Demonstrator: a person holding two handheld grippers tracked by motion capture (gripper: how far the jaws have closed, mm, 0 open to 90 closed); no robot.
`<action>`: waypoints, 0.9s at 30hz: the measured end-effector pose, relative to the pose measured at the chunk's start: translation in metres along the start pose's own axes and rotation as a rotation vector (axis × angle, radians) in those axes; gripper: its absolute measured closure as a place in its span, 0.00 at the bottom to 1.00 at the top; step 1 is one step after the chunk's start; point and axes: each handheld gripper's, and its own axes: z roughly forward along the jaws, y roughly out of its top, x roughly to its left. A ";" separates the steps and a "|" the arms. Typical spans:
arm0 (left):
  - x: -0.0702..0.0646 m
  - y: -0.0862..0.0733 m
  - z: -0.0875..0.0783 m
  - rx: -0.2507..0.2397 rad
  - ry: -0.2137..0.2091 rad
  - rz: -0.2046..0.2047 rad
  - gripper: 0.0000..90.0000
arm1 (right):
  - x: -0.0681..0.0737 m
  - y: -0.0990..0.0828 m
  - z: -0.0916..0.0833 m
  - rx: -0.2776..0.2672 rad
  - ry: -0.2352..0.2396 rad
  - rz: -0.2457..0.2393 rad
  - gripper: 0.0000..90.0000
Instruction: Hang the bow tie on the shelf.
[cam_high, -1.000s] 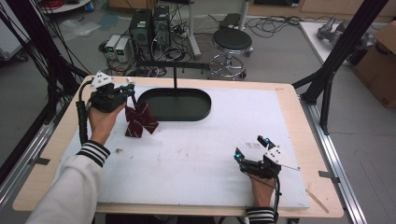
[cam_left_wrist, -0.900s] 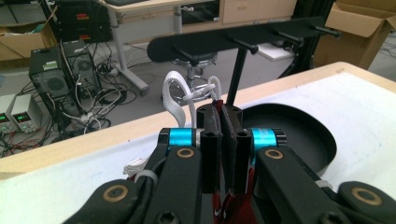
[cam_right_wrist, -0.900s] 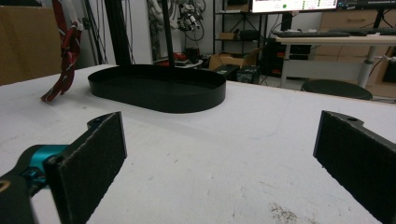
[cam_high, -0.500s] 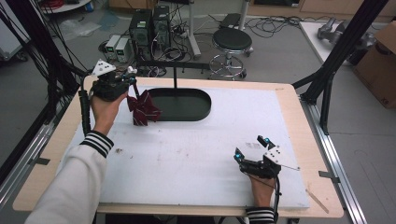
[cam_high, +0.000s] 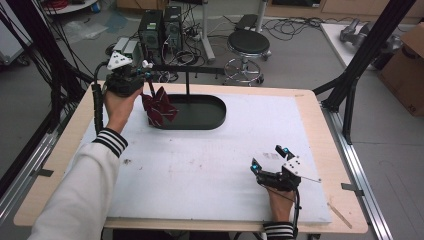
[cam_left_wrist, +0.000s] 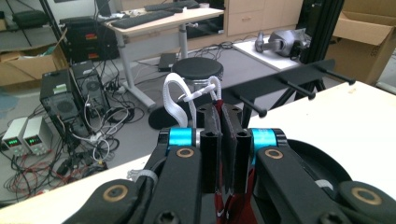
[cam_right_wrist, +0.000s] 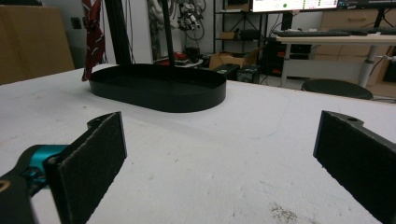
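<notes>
While your left gripper (cam_high: 145, 82) hangs above the rear left corner of the table (cam_high: 310, 107), its jaws are clamped tight on a dark red cloth item (cam_high: 159, 107), which dangles over the left end of the black oval base (cam_high: 210, 117). In the left gripper view a white loop (cam_left_wrist: 180, 100) sticks up past the jaw tips, just short of the black bar with pegs (cam_left_wrist: 285, 79) that the base's post carries. It looks like a hanging loop, though its join to the cloth is hidden behind the jaws.

Notes for the hang:
- Keep the loop clear and open above the tips; if it folds flat it will likely skate off a peg.
- Come at a peg end-on, along its length, not from the side.
- Hold the clamp firm until the loop sits well back on the peg, then ease the jaws apart.
- Watch the cloth's tail so it does not drag on the base rim.

Your right gripper (cam_high: 272, 157) rests on the white mat (cam_high: 200, 165) near the front right, jaws spread wide with nothing between them. Leave it parked there, well away from the stand.
</notes>
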 end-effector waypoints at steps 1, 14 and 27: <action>0.000 0.002 0.001 -0.005 0.001 -0.002 0.96 | 0.000 0.000 0.000 0.000 0.000 0.000 0.02; -0.009 0.019 0.021 -0.010 -0.007 0.017 0.96 | 0.001 0.000 0.000 0.006 0.000 0.002 0.02; -0.013 0.017 0.040 0.009 -0.017 0.022 0.96 | 0.001 0.000 0.001 0.003 0.001 0.006 0.02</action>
